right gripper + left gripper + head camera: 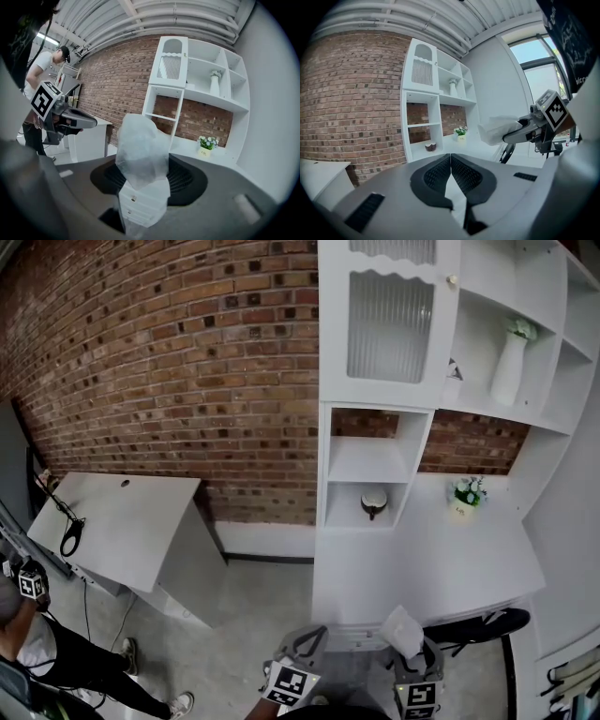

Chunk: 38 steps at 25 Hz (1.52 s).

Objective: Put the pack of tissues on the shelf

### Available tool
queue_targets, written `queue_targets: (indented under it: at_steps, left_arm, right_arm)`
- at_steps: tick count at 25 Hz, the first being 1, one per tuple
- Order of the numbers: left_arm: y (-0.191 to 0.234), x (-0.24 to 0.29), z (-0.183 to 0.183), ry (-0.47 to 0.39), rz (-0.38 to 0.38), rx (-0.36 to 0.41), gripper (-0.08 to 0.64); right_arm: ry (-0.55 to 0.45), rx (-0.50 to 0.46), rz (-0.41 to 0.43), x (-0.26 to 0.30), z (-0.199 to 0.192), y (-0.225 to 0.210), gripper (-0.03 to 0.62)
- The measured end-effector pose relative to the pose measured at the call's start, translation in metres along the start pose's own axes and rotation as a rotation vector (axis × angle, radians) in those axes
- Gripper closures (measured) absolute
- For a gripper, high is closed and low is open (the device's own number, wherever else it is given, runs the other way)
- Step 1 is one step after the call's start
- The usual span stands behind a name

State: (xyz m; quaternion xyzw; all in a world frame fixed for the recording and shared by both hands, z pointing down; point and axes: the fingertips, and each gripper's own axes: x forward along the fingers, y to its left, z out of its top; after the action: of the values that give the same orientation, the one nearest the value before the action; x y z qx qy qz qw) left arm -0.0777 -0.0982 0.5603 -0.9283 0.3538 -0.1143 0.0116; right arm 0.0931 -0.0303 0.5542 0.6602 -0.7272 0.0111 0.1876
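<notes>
Tissue pack (403, 630): sitting in the right gripper (145, 165), low before the white desk (469, 559).
Right jaws: clamping on the pack.
Left gripper (451, 164): jaws pressing together, gripping nothing.
Shelf (367, 461): standing well apart from the pack.

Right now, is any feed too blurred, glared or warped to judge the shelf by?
Head view: evenly lit and sharp, though the fisheye bows the shelf edges. Left gripper view: dark ring round the frame, and the window reads bright and pale. Right gripper view: the pack of tissues sits close to the lens, soft, and covers the centre; the shelf behind reads clearly.
</notes>
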Motion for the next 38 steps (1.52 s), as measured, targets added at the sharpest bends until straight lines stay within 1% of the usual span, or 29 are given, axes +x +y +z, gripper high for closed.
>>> queue_targets:
  at_steps: [4,10,13,20,28,33,38]
  left_arm:
    - [0.004,0.006,-0.001,0.007,0.002,0.002,0.549]
    - [0.01,0.023,-0.002,0.02,0.016,0.003,0.549]
    - [0.012,0.034,0.001,0.03,0.026,-0.012,0.549]
    - [0.028,0.071,0.012,0.032,0.066,-0.02,0.549]
    - [0.037,0.12,0.025,0.023,0.09,-0.043,0.549]
    - [0.042,0.149,0.026,0.039,0.107,-0.015,0.549]
    - [0.044,0.178,0.037,0.029,0.119,-0.018,0.549]
  right_arm:
    - [-0.001,-0.002,0.018,0.008,0.007,0.0,0.365]
    - [-0.006,-0.015,0.042,0.03,0.011,-0.012,0.365]
    - [-0.006,-0.03,0.062,0.043,0.014,-0.019,0.365]
    - [-0.035,-0.037,0.104,0.085,0.026,-0.044,0.365]
    - [-0.031,-0.052,0.139,0.126,0.031,-0.078,0.365]
    - [-0.056,-0.029,0.148,0.15,0.029,-0.101,0.365]
    - [-0.074,-0.044,0.16,0.173,0.032,-0.124,0.365]
